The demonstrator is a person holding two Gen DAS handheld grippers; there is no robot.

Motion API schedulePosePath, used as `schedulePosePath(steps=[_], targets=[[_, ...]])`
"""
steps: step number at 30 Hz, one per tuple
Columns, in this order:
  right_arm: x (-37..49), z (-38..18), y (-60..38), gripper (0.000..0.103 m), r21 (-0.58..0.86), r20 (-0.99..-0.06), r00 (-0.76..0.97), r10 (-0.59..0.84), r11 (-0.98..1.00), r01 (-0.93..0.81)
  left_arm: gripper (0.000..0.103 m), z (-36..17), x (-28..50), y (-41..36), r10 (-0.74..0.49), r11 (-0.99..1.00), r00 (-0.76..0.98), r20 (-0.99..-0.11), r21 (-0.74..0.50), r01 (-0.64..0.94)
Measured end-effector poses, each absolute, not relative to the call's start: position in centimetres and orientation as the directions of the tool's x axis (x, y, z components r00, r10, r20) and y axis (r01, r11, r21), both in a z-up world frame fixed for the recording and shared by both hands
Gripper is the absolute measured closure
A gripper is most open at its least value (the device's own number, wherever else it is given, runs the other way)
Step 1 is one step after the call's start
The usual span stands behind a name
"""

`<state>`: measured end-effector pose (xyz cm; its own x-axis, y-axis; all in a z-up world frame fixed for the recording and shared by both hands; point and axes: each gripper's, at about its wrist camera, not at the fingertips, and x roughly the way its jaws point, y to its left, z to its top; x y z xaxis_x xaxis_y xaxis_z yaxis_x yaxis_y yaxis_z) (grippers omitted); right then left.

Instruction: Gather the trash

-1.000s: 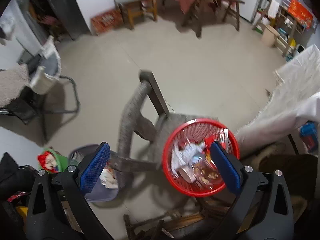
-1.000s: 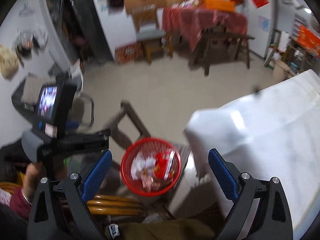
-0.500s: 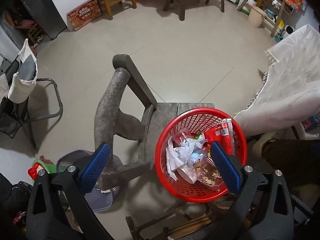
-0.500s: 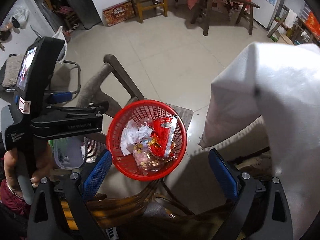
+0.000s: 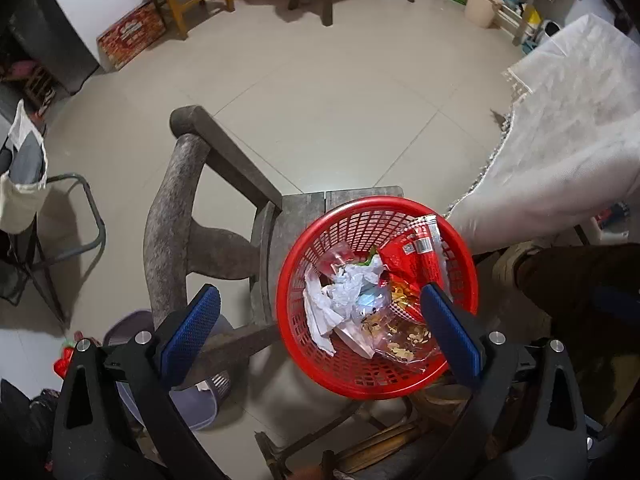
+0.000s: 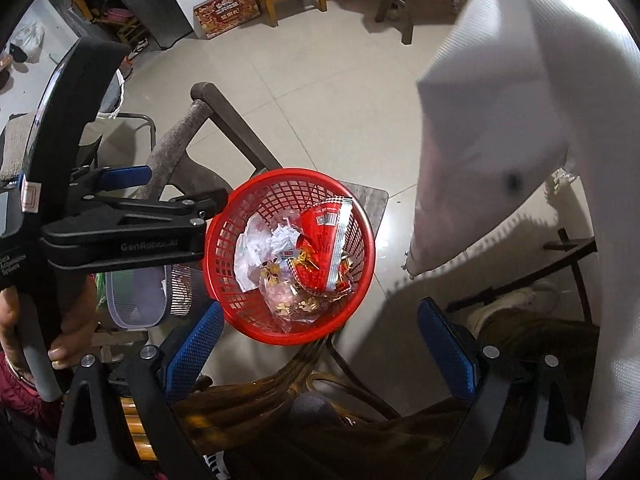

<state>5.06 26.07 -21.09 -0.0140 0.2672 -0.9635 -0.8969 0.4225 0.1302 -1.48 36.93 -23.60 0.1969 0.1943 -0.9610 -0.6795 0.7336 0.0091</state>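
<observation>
— What's in my view? A red mesh basket (image 5: 320, 376), round and upright, sitting on a worn wooden chair seat (image 5: 296, 216).

— And inside?

— Crumpled white paper (image 5: 348, 292), a red snack wrapper (image 5: 416, 256) leaning on the wall (barcode showing), and clear plastic (image 5: 396, 340).

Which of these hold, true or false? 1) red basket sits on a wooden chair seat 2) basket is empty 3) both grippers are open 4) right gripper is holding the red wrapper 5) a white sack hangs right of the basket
1) True: the red basket sits on the wooden chair seat.
2) False: it holds crumpled paper, a red wrapper and clear plastic.
3) True: left gripper and right gripper both stand open.
4) False: the wrapper lies in the basket; the right gripper holds nothing.
5) True: the white sack hangs to its right.
</observation>
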Motion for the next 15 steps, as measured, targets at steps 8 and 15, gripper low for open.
schedulePosePath(steps=[8, 15], targets=[[4.93, -21.13, 26.16, 0.008, 0.129, -0.963, -0.014, 0.268, 0.419, -0.899, 0.007, -23.45, -1.32, 36.78, 0.167, 0.737, 0.225, -0.96, -0.03, -0.675], [4.92, -21.11, 26.08, 0.008, 0.13, -0.963, -0.013, 0.269, 0.42, -0.898, 0.007, -23.51, -1.17, 36.65, 0.164, 0.741, 0.227, -0.96, -0.032, -0.671]])
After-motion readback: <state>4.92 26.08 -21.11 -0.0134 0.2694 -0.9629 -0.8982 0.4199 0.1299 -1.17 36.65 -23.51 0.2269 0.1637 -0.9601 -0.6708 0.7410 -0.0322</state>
